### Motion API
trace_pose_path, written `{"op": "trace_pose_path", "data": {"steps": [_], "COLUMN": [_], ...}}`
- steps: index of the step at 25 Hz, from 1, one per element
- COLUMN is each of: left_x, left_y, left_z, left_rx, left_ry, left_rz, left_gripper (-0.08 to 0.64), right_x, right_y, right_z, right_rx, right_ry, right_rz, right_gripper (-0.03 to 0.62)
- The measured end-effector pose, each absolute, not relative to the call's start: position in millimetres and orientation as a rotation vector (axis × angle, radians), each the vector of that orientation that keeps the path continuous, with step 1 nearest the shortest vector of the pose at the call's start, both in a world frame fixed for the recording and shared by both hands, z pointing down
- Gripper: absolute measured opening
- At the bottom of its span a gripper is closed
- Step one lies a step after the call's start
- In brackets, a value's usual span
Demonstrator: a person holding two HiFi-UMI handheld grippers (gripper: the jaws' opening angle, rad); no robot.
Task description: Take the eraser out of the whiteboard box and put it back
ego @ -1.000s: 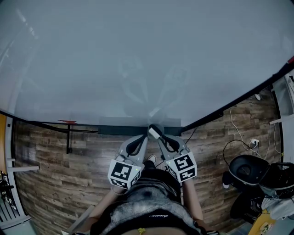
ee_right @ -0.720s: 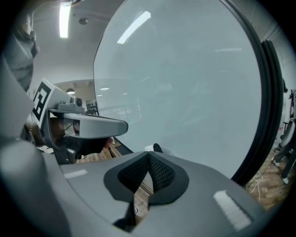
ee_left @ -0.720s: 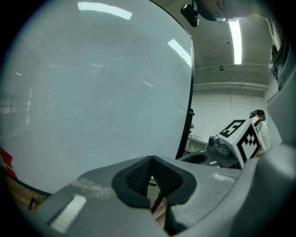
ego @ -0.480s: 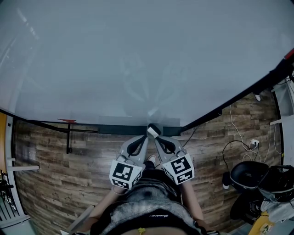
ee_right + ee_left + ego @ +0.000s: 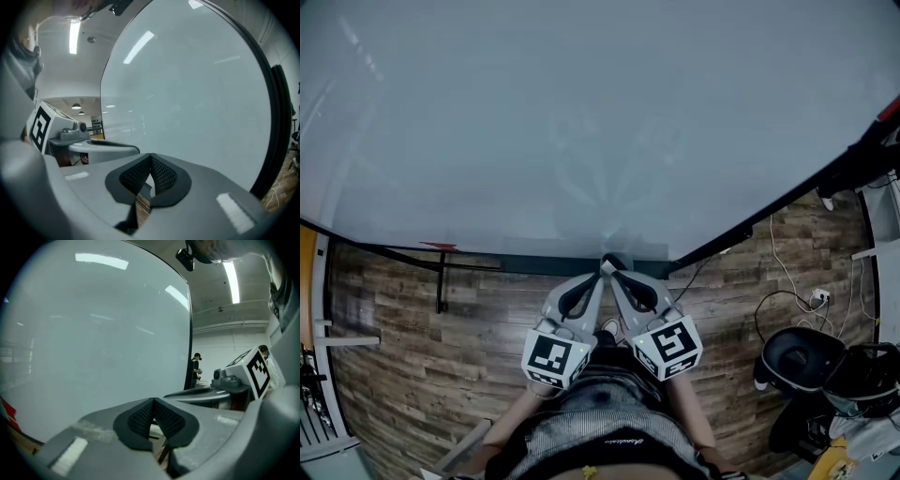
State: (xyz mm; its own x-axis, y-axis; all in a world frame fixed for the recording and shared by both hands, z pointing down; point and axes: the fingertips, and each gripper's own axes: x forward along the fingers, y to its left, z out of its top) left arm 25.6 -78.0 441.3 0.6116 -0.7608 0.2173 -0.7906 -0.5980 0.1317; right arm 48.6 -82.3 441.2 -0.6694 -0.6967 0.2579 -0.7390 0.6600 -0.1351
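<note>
The whiteboard (image 5: 581, 122) fills the head view, and its dark box (image 5: 539, 266) runs along the board's lower edge. Both grippers point at the box's middle, tips almost touching. My left gripper (image 5: 598, 276) is shut with nothing in it; its pads (image 5: 140, 418) meet in the left gripper view. My right gripper (image 5: 613, 273) is shut too, black pads (image 5: 161, 176) pressed together and holding nothing. A small dark lump (image 5: 614, 261) shows just past the tips at the box; I cannot tell whether it is the eraser.
A red object (image 5: 439, 248) lies at the box's left end above a black bracket (image 5: 441, 281). Wood floor (image 5: 394, 328) lies below. Cables and a socket (image 5: 816, 292) and a black round seat (image 5: 802, 352) are at the right. A person (image 5: 196, 369) stands far off.
The right gripper's jaws have shut and it has risen a little toward the board. The white and dark block seen between its jaws a second ago is no longer there. Left gripper hardly moved.
</note>
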Motion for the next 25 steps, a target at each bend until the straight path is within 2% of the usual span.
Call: {"op": "trace_pose_path", "data": {"steps": [14, 25], "left_x": [14.3, 10.1], "left_y": [-84.5, -88.4], "left_z": [369.8, 361.1], "left_rx": [2.71, 2.712], "left_ry": [-1.367, -1.36], "left_rz": [0.072, 0.052], "left_gripper": [0.0, 0.0], "right_x": [32.9, 32.9], "right_y": [-91.8, -95.0], "right_z": [361.5, 355.8], "right_rx": [1.229, 1.223], "right_ry": [-2.834, -2.826], "right_rz": [0.154, 0.13], "right_gripper": [0.003, 0.002]}}
